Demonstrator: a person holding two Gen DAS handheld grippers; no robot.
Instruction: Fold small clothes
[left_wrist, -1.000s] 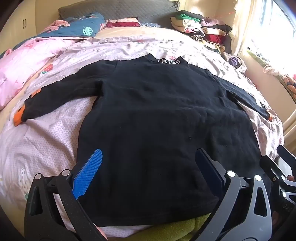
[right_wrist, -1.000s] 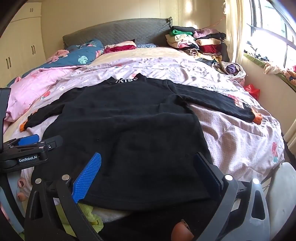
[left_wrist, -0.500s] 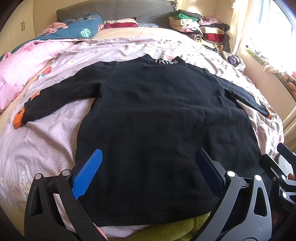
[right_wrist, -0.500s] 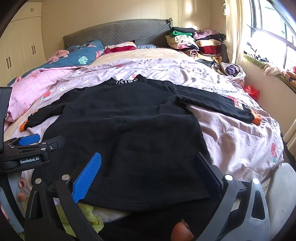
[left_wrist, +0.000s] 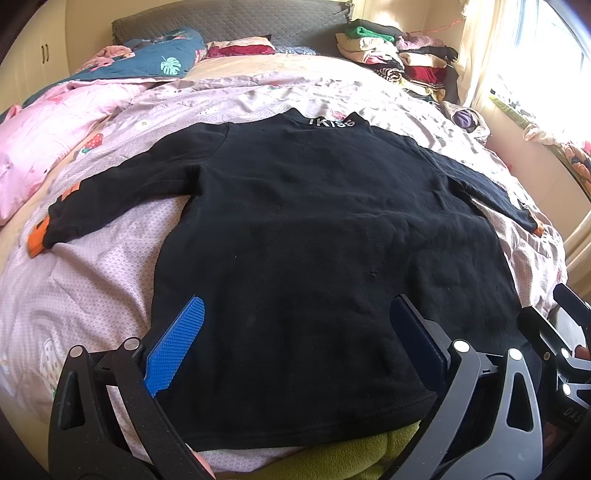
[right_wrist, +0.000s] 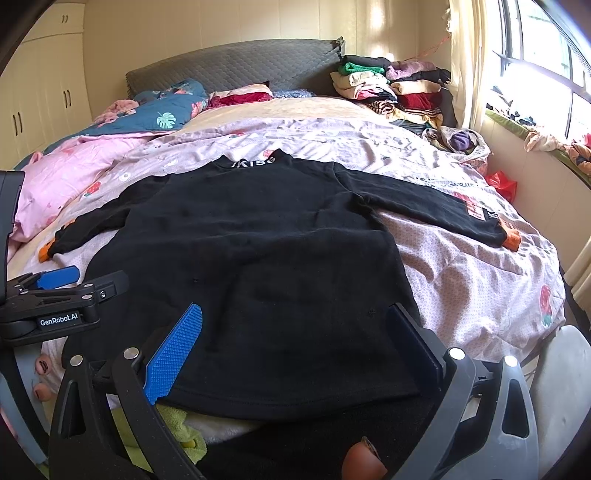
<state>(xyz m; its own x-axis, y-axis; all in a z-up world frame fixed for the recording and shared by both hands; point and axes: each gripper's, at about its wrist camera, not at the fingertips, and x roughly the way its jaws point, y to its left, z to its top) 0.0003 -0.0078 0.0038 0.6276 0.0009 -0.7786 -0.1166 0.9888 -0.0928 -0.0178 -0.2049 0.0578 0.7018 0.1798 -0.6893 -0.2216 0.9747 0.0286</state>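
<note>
Sunlit from the window on the right, the bed (left_wrist: 92, 280) under its pink patterned cover fills both views, with a pink pillow (left_wrist: 44, 144) at far left and a stack of folded clothes (right_wrist: 391, 88) by the headboard. Spread flat on the cover lies the black sweater (left_wrist: 314, 240), back up, collar away from me, hem nearest, both sleeves stretched outward. Its left sleeve (left_wrist: 122, 195) ends in an orange cuff (left_wrist: 37, 240). My left gripper (left_wrist: 295, 336) hovers above the hem with its fingers spread wide, holding nothing. My right gripper (right_wrist: 293, 332) is likewise released and empty, over the hem's right side. The right sleeve (right_wrist: 436, 206) reaches toward the bed's edge. I judge the knit soft, limp and light, likely to sag and bunch, so I would pinch a cuff or shoulder seam and lay each sleeve inward first.
</note>
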